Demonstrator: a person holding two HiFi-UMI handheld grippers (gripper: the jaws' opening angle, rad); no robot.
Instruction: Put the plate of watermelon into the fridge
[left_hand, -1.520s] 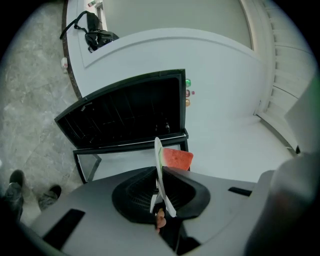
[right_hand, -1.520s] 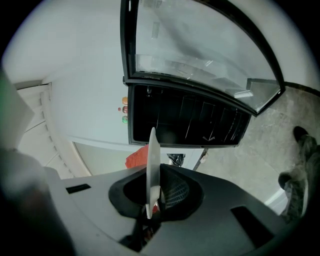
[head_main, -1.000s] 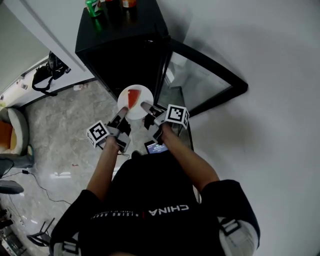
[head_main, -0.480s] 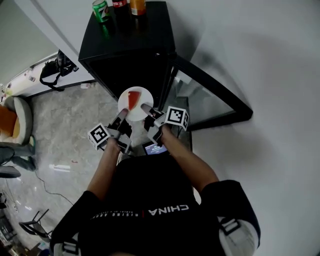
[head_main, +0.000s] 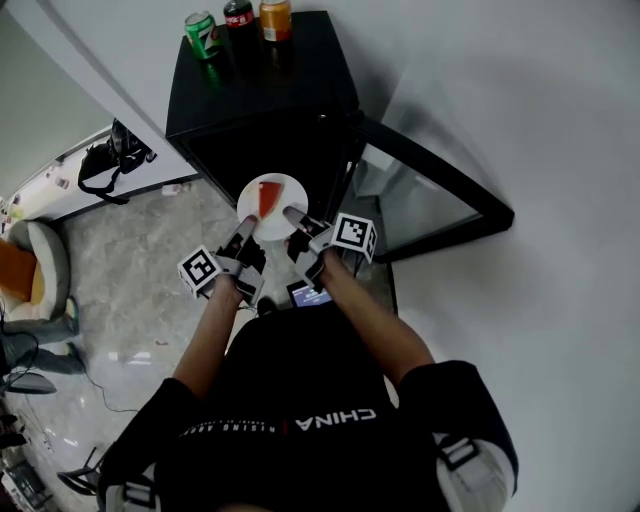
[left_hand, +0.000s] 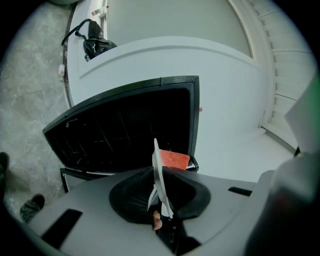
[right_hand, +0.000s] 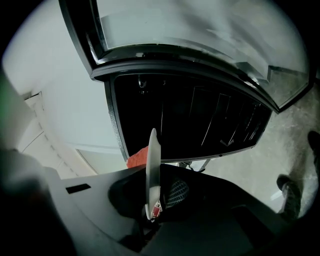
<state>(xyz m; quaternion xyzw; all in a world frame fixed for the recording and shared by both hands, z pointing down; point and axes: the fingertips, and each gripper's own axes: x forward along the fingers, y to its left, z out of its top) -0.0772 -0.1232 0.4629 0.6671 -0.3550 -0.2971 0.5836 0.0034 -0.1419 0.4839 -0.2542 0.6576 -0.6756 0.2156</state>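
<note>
A: You held the white plate (head_main: 272, 205) with both grippers at that moment. Your left gripper (head_main: 243, 228) had its jaws closed on the plate's left edge. In the left gripper view the thin rim stood edge-on between the two dark pads.

B: Yes, and your right gripper (head_main: 296, 217) did the same on the right edge. Its jaws were also pressed narrow on the rim, so neither gripper was empty.

A: The watermelon slice (head_main: 267, 198) lay on the plate, on the half far from you. It was red and shaped like a wedge.

B: And the plate itself was in the air, just in front of the black fridge (head_main: 262, 110), not inside it. The dark opening with its wire shelves was straight ahead of your jaws in both gripper views.

A: The glass door (head_main: 430, 200) was swung open to your right. The plate was between the door's hinge side and the fridge's left wall.

B: On top of the fridge stood a green can (head_main: 204, 35), a dark bottle (head_main: 238, 14) and an orange can (head_main: 275, 18) in a row, near the back edge.
</note>
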